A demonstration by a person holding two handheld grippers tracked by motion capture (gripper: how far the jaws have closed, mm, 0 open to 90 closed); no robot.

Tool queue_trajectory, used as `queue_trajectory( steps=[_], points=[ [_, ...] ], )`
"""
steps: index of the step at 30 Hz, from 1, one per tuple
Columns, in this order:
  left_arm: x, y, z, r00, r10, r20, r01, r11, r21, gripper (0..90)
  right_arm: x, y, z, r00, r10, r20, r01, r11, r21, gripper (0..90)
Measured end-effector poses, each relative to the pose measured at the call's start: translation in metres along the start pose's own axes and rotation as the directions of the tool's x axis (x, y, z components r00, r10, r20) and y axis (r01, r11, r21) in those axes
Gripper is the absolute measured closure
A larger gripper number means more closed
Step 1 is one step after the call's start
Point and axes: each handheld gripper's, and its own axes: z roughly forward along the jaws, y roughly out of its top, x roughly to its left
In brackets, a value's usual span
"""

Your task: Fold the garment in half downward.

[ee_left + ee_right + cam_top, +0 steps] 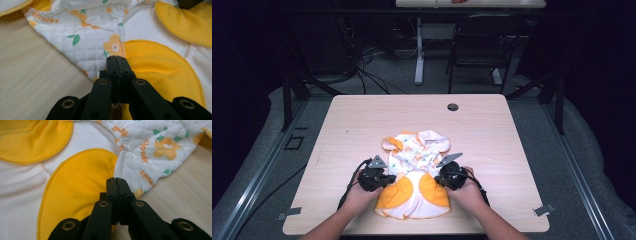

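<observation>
My left gripper [388,179] and my right gripper [438,178] sit at the two sides of the baby garment [414,172], which lies crumpled near the front of the tabletop [492,135], yellow patches toward me and the quilted flower print bunched behind. In the left gripper view the jaws are pressed together right at the edge where the quilted print meets a yellow patch [160,67]; in the right gripper view they are likewise closed beside the other yellow patch [77,185]. I cannot tell whether either pair has cloth pinched between it or merely rests shut on top.

That is the main risk, as I judge it. If one side holds only a thin fold, or nothing, any pull outward will let it slip and drag the garment askew. With several layers bunched, I could also catch the wrong layer and carry a crease along. Uneven pulling would slide the whole piece across the smooth wood instead of spreading it.
</observation>
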Motion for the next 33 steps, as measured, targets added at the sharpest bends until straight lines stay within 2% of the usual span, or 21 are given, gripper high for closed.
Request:
queue_trajectory(
  steps=[4, 7, 18, 23, 27, 31, 32, 33],
  points=[
    [-0.003, -0.004, -0.002, 1.0, 0.005, 0.004, -0.005, 1.0, -0.002, 90.0, 0.004, -0.005, -0.003, 0.9997, 0.0, -0.024, 0.0, 1.0, 0.002, 90.0],
    [-0.005, -0.006, -0.004, 0.9999, 0.002, 0.013, -0.002, 1.0, -0.006, 90.0, 0.006, -0.007, -0.004, 0.9997, -0.005, -0.025, 0.005, 1.0, 0.002, 90.0],
    [-0.015, -0.013, -0.01, 0.999, 0.03, 0.032, -0.03, 0.9995, 0.01, 90.0, 0.016, -0.015, -0.01, 0.9985, -0.033, -0.044, 0.033, 0.999, 0.011, 90.0],
    [-0.016, -0.014, -0.011, 0.9995, 0.013, 0.029, -0.014, 0.9999, 0.009, 90.0, 0.017, -0.015, -0.01, 0.9986, -0.028, -0.045, 0.029, 0.999, 0.015, 89.7],
    [-0.015, -0.01, -0.011, 0.9993, 0.021, 0.032, -0.022, 0.9995, 0.024, 89.1, 0.016, -0.013, -0.011, 0.9984, -0.027, -0.049, 0.029, 0.999, 0.026, 89.2],
    [-0.009, 0.002, -0.014, 0.9997, 0.012, 0.021, -0.013, 0.9999, 0.008, 88.5, 0.013, -0.003, -0.015, 0.9985, -0.029, -0.047, 0.03, 0.999, 0.014, 89.1],
    [-0.004, 0.01, -0.015, 0.9999, 0.011, 0.009, -0.011, 0.9999, 0.0, 88.5, 0.01, 0.004, -0.017, 0.9988, -0.031, -0.036, 0.031, 1.0, 0.0, 89.2],
    [-0.004, 0.01, -0.015, 0.9999, 0.011, 0.009, -0.011, 0.9999, 0.0, 88.5, 0.01, 0.004, -0.017, 0.9988, -0.031, -0.036, 0.031, 1.0, 0.0, 89.2]
  ],
)
